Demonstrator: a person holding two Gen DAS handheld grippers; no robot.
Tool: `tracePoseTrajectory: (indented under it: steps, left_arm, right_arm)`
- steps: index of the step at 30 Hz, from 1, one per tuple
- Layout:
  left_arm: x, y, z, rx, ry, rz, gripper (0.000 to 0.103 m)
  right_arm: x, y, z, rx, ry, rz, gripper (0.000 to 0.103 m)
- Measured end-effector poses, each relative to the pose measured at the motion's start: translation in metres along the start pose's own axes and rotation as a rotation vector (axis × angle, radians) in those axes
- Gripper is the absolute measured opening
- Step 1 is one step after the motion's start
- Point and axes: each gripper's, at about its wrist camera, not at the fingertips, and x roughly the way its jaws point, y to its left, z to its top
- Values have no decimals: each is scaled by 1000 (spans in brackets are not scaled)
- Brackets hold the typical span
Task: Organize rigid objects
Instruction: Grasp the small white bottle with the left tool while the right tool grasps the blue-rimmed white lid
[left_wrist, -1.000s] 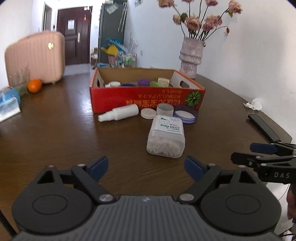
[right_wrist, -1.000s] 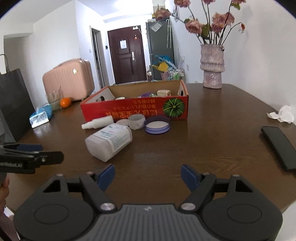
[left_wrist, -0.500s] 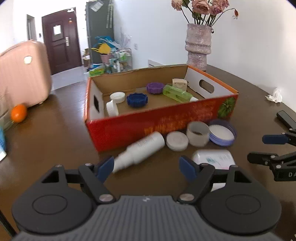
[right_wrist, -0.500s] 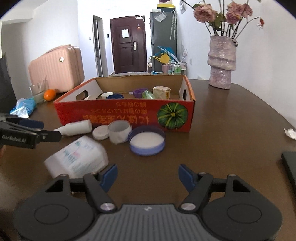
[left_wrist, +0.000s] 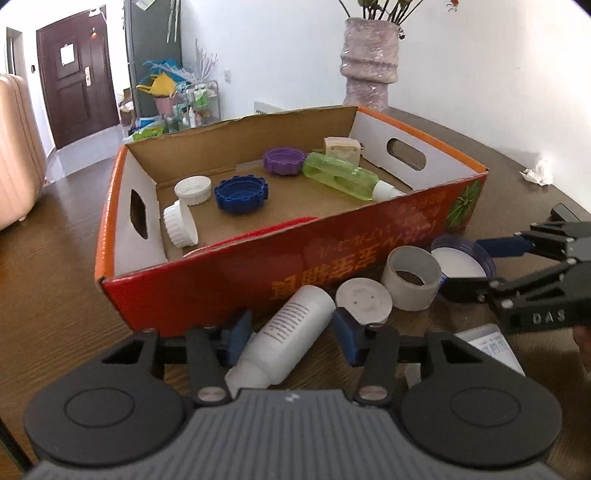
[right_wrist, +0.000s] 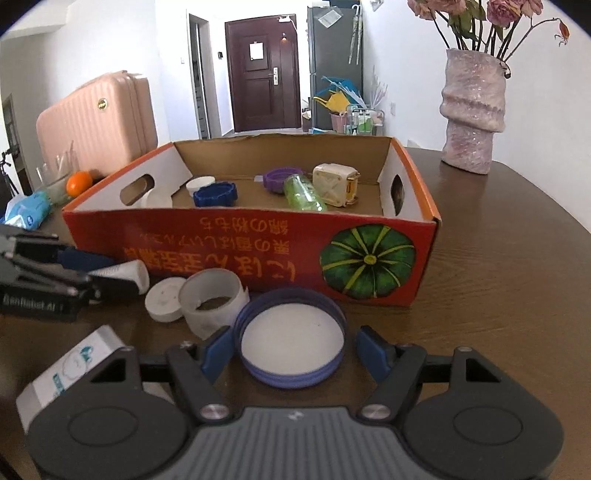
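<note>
Left hand-held gripper (left_wrist: 291, 338): jaws spread wide, straddling the white spray bottle (left_wrist: 286, 339), which lies on its side on the desk (left_wrist: 55, 295) against the front wall of the red cardboard box (left_wrist: 332, 254). Blue fingertips (left_wrist: 236, 334) sit on either side of the bottle body; cannot tell whether they touch it.

Right hand-held gripper (right_wrist: 293, 352): jaws also wide apart, flanking the blue-rimmed lid (right_wrist: 291, 339), which lies flat, open side up. Small gap visible on the right side; nothing gripped.

In the right wrist view, at 10 o'clock from the lid: a white tape roll (right_wrist: 212, 297), touching the lid's rim, then a flat white cap (right_wrist: 164, 301) just beside the roll. At 8 o'clock: a white-capped container (right_wrist: 74, 373), partly hidden by the gripper body.

Inside the box, in the left wrist view: 2 white caps (left_wrist: 186, 206), a dark blue cap (left_wrist: 242, 194), a purple cap (left_wrist: 284, 160), a green bottle (left_wrist: 341, 177) on its side, and a beige block (left_wrist: 341, 147) at the back right corner.
</note>
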Motion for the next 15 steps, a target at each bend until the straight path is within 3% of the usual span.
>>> tracePoseTrajectory:
  steps: [3,4,10,15]
  left_arm:
    - [-3,-4,-4,9,-1,-7,29]
    - [-4,-6,-6,11,0,-11,28]
    - [-20,-12,-12,-8,-10,8,28]
    - [-48,-19,-22,-48,-15,14,28]
  right_arm:
    - [3,1,2,7,-3,4,71]
    - [3,2,2,5,-4,6,66]
    - [-5,3,-1,19,-7,9,66]
    - [-34,5,-12,20,-29,7,66]
